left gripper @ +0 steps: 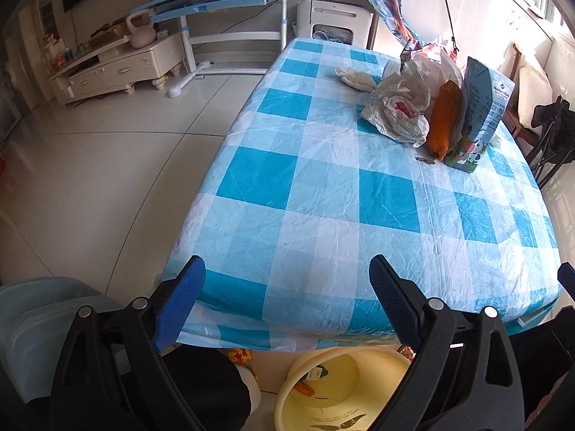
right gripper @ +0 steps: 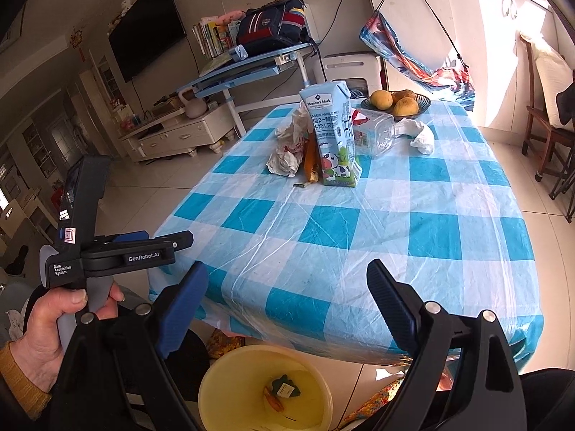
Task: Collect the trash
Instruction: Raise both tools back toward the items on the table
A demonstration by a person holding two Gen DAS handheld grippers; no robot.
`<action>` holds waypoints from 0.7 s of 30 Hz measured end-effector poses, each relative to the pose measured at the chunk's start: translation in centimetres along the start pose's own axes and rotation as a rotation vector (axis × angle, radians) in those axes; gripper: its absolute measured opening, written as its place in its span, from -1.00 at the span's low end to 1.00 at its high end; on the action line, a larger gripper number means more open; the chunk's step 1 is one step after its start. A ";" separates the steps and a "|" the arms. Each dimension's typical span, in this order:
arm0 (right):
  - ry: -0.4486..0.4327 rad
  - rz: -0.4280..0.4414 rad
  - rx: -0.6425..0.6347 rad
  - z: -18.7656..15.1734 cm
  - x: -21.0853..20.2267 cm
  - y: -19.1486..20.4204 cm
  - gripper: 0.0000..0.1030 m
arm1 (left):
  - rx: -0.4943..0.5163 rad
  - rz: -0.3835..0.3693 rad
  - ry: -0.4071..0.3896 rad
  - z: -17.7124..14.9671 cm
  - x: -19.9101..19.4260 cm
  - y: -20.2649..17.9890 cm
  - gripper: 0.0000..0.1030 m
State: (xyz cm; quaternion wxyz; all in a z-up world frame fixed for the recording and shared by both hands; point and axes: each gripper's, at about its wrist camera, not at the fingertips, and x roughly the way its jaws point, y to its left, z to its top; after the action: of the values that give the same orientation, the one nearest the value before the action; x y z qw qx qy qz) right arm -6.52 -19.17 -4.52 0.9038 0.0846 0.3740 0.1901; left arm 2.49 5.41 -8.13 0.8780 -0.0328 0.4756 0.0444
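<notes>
**Trash run: between picks, both tools empty**

The table (right gripper: 413,222), under a blue-checked plastic cloth, carries the remaining trash at its far end: milk carton (right gripper: 332,133), orange peel (right gripper: 311,160) and crumpled bag (right gripper: 287,151) touching one another, clear bottle (right gripper: 373,131) and tissue (right gripper: 418,134) behind. We hold left tool (left gripper: 287,301) and right tool (right gripper: 287,303) spread wide, gripping nothing, above the yellow bin (right gripper: 215,377), which holds a few scraps. We judge the next move a long forward reach; the carton looks easiest to pinch.
</notes>
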 end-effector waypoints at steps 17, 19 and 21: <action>0.071 -0.056 -0.074 6.0 5.4 -2.7 0.71 | 0.175 -0.072 0.032 6.7 5.7 -3.7 0.75; 0.073 -0.051 -0.056 6.9 6.0 -3.4 0.71 | 0.162 -0.113 0.021 7.6 6.1 -3.9 0.75; 0.067 -0.053 -0.055 7.8 6.4 -3.9 0.71 | 0.161 -0.160 -0.002 8.4 6.3 -4.5 0.75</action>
State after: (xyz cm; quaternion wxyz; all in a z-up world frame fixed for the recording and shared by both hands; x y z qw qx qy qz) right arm 4.20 -20.22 -4.30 0.8975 0.0433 0.4006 0.1792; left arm 13.39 2.05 -8.75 0.8788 -0.0001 0.4728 -0.0643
